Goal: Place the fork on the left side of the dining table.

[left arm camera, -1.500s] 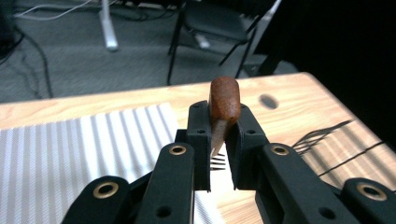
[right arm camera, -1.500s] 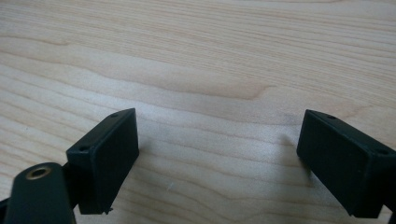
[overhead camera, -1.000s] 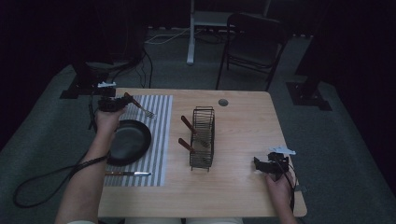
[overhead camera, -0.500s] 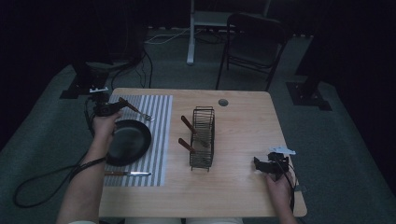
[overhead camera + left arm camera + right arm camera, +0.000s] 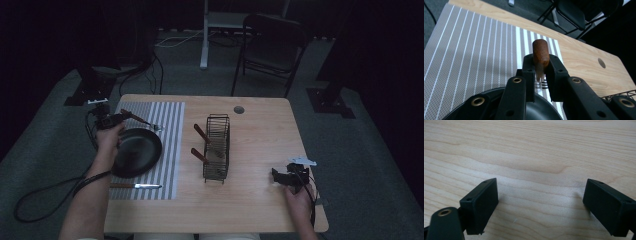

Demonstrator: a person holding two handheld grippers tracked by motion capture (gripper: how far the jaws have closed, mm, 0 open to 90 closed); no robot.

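While the left hand-held gripper [image 5: 111,120] hangs over the far left corner of the table [image 5: 260,135], its jaws are clamped on the brown wooden handle of a fork [image 5: 540,54], whose tines point toward the middle of the striped placemat [image 5: 167,112] and sit just above it. In the left gripper view the handle stands up between the jaws, with the tines low behind them. Just below lies a black frying pan [image 5: 136,152], resting on the mat, and nearer the front edge a knife [image 5: 135,186] lies flat on the same mat. Further right stands a wire rack [image 5: 217,147] with two more brown handles poking out of its left side. Far right, the right hand-held gripper [image 5: 287,177] rests near the table's front corner, jaws wide apart with nothing between them. I'd judge the fork is being carried, most likely toward the rack; the next move would call for swinging it right across the pan and lining it up with a slot.
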